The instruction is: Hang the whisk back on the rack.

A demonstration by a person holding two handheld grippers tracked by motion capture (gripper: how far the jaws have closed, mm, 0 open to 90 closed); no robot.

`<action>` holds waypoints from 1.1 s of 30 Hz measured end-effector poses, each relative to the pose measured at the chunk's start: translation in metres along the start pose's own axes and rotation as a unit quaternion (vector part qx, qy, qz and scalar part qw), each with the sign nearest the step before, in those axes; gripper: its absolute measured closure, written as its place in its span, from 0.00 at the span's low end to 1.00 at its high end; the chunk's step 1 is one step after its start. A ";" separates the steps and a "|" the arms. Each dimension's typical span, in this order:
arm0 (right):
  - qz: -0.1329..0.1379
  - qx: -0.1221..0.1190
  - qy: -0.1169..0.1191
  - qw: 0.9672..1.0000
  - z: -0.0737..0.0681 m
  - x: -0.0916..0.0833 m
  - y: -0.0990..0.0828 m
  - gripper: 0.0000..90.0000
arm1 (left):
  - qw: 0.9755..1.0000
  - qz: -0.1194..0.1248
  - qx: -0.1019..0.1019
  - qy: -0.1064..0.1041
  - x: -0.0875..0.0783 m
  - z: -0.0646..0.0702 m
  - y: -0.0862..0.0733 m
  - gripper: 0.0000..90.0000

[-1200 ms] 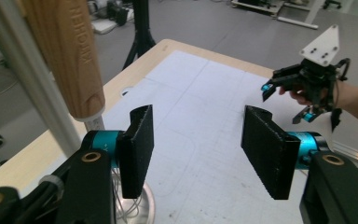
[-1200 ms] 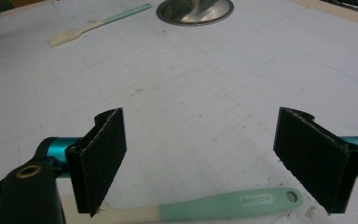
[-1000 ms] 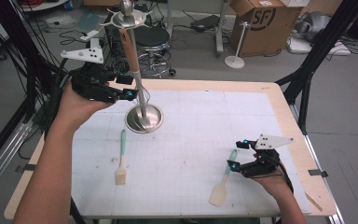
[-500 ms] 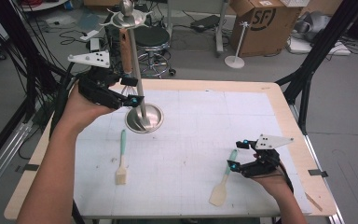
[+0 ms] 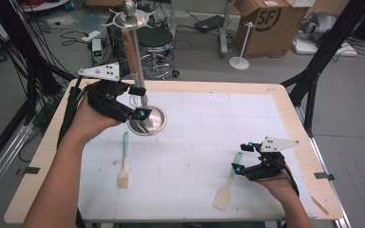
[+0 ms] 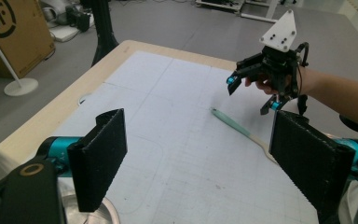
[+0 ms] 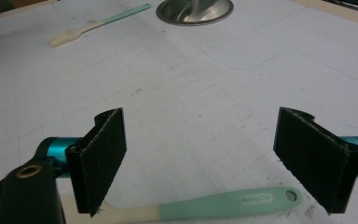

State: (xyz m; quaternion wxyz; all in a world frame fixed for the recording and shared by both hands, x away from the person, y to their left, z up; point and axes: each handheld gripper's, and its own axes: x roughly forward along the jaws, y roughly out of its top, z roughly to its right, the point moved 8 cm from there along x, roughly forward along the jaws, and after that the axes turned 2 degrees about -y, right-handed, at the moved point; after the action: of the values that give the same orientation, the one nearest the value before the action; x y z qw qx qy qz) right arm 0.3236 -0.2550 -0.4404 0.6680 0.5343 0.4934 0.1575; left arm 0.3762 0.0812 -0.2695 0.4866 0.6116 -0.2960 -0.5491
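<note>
Stand [image 5: 140,80], upper left of the high view: polished metal, glossy, with a mirror-bright round base and a brown wood-like piece on the post.
Spatula [image 5: 227,184], lower right: matt mint handle, rubbery-looking, pale wooden blade.
Brush [image 5: 123,160], lower left of centre: same mint handle, pale wooden end.
Mat [image 5: 209,142]: white, matt, gridded, scuffed with grey marks.
Table [image 5: 294,118]: light wood edge, smooth.
Left gripper [image 6: 200,163]: black ribbed pads, rough; teal anodised metal, satin.
Box [image 5: 261,23], top right: brown cardboard.
</note>
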 end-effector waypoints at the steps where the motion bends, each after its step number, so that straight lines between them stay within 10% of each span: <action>1: 0.000 0.001 0.001 1.000 0.000 0.000 0.000 0.18 | 1.000 0.000 0.001 -0.003 0.001 0.001 -0.002 0.21; 33: -0.001 -0.001 0.000 1.000 -0.001 0.001 0.000 0.18 | 1.000 0.008 -0.029 -0.010 0.030 0.016 -0.059 0.18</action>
State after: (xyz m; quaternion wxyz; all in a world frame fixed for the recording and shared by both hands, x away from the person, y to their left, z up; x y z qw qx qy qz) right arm 0.3235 -0.2539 -0.4409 0.6692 0.5329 0.4935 0.1572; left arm 0.3577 0.0705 -0.3347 0.5053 0.5894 -0.2901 -0.5596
